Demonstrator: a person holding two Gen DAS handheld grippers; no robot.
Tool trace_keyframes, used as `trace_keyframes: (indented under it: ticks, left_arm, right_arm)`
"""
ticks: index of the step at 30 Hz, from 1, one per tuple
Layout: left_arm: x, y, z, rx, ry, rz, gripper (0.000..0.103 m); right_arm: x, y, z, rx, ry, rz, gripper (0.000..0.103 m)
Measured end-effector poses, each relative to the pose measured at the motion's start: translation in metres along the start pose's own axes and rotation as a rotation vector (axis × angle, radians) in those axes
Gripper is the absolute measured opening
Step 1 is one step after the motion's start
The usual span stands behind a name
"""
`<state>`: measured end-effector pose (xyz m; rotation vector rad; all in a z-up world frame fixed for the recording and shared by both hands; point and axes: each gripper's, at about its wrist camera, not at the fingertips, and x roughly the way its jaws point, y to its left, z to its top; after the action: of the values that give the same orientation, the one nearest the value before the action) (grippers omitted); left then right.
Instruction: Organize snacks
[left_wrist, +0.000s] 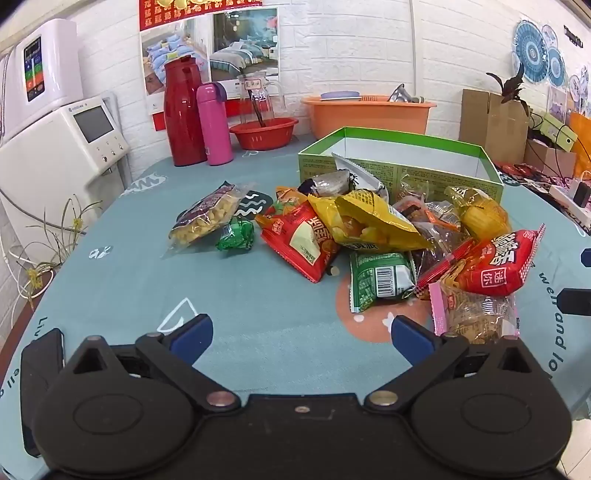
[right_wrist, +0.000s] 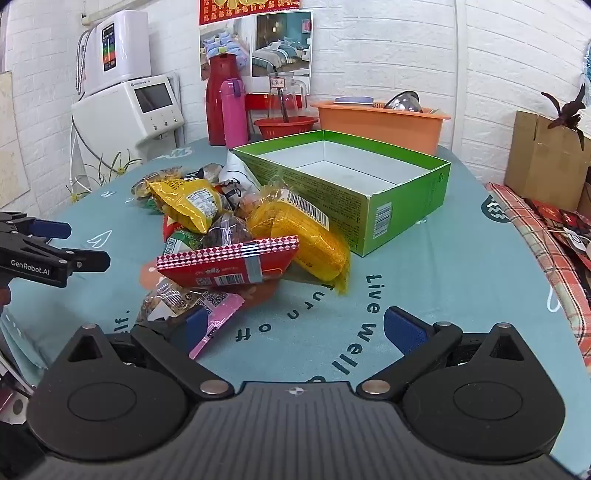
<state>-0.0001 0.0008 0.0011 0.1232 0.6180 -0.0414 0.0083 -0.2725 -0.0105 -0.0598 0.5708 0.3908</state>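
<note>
A pile of snack packets (left_wrist: 373, 236) lies on the teal tablecloth in front of an open green box (left_wrist: 399, 162), which looks empty in the right wrist view (right_wrist: 347, 184). The pile (right_wrist: 240, 236) holds red, yellow and green bags. A pink-edged packet (left_wrist: 476, 314) lies nearest, also in the right wrist view (right_wrist: 207, 310). My left gripper (left_wrist: 301, 332) is open and empty, low over the cloth before the pile; it also shows at the left of the right wrist view (right_wrist: 88, 245). My right gripper (right_wrist: 295, 326) is open and empty, its left finger beside the pink-edged packet.
A red flask (left_wrist: 183, 110), a pink bottle (left_wrist: 214, 123), a glass jug (left_wrist: 260, 99), a red bowl (left_wrist: 264, 131) and an orange tub (left_wrist: 369, 112) stand at the back. A white appliance (left_wrist: 62, 147) is at the left. Cardboard boxes (right_wrist: 543, 158) and clutter lie right.
</note>
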Motion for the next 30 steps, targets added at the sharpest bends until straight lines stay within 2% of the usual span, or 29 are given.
trace_keyframes:
  ticks: [9,30]
  left_arm:
    - [-0.0014,0.0001,-0.0008,-0.008,0.006,-0.007,0.103]
    - [0.0016,-0.0019,-0.0002,0.004,0.011,-0.018,0.103]
  right_arm:
    - [-0.0026,0.0048,-0.0017,0.012,-0.006,0.018,0.103]
    - [-0.0023,0.0006,-0.0004,0.047,-0.035,-0.012,0.103]
